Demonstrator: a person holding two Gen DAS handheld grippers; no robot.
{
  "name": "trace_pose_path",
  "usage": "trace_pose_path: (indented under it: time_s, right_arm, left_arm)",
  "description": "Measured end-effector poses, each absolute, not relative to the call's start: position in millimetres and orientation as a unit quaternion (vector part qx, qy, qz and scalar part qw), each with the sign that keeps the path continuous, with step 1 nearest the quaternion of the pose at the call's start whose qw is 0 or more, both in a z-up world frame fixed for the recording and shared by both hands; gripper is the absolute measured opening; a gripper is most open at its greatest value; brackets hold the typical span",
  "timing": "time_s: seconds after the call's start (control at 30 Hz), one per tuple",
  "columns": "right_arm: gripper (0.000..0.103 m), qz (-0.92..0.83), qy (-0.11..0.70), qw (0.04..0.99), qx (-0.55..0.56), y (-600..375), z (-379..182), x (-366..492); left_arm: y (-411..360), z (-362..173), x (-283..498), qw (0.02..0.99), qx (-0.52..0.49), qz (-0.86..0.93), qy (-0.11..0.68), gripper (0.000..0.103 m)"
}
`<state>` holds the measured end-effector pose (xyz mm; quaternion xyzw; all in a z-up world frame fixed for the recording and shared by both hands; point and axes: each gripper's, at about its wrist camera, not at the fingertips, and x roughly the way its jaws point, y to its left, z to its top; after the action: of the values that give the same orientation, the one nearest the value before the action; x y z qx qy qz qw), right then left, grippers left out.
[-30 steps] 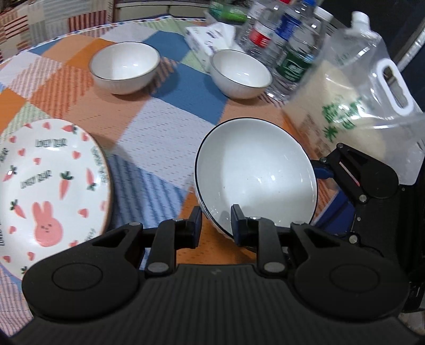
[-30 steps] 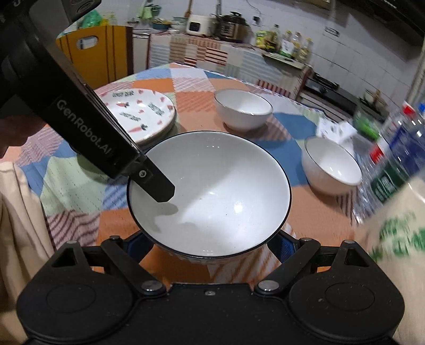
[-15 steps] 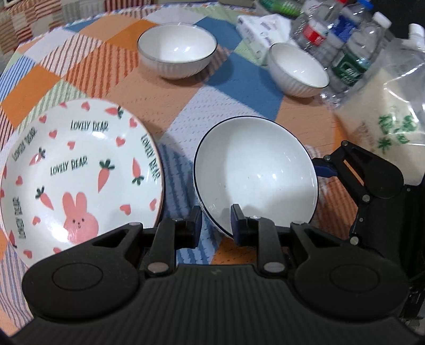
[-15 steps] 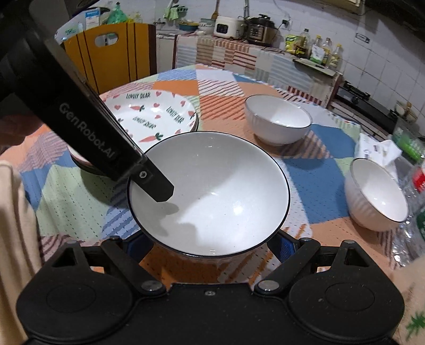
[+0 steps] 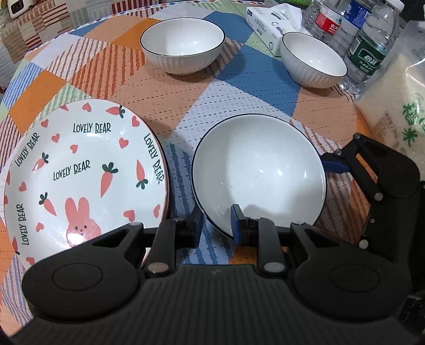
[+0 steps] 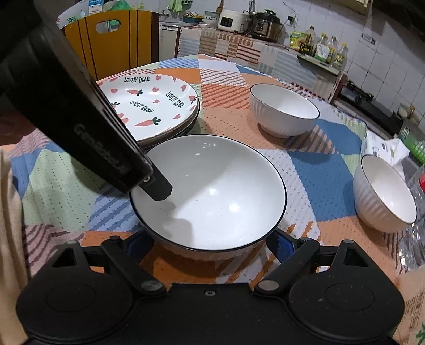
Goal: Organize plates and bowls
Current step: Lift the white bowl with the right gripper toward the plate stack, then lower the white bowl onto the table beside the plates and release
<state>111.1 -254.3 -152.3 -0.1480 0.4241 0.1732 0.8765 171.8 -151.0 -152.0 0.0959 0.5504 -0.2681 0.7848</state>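
A large white bowl (image 5: 259, 169) with a dark rim is held above the patchwork tablecloth. My left gripper (image 5: 216, 225) is shut on its near rim, one finger inside, one outside. My right gripper (image 6: 209, 244) has its jaws wide around the bowl's base (image 6: 209, 196), pads close to the sides; contact is unclear. A stack of "Lovely Bear" carrot plates (image 5: 82, 169) lies left of the bowl, also in the right wrist view (image 6: 151, 106). Two smaller white ribbed bowls (image 5: 183, 50) (image 5: 313, 59) stand farther back.
Water bottles (image 5: 369, 50), a tissue pack (image 5: 273, 18) and a clear bag of rice (image 5: 398, 106) crowd the table's right side. A yellow chair (image 6: 111, 45) and a kitchen counter (image 6: 239, 45) with cookers lie beyond the table.
Both grippers and the large bowl have moved left, toward the plate stack. The plates now lie close beside the bowl. The holds look unchanged.
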Motion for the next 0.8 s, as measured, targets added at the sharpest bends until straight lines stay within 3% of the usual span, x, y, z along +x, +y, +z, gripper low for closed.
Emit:
trace_pose_path:
  time_s: [0.13,0.33,0.43,0.8]
  right_arm:
    - [0.092,0.172,0.435,0.878,-0.104,-263,-156,112]
    - [0.093,0.155,0.455,0.868,-0.123,-268,-151,101]
    - [0.093,0.149,0.460,0.868,-0.113,-278,-143,91]
    - [0.093,0.060,0.400,0.911,0.079,-341,-77,55]
  left_arm:
    - [-151,-151,171,0.786,0.097,-0.264,0.550,0.021]
    - [-152,-132,162,0.788,0.122,-0.257,0.546,0.026]
    - [-152,-121,156,0.790,0.142,-0.255,0.540,0.035]
    - [-142,-93,159,0.784,0.138,-0.259,0.547,0.038]
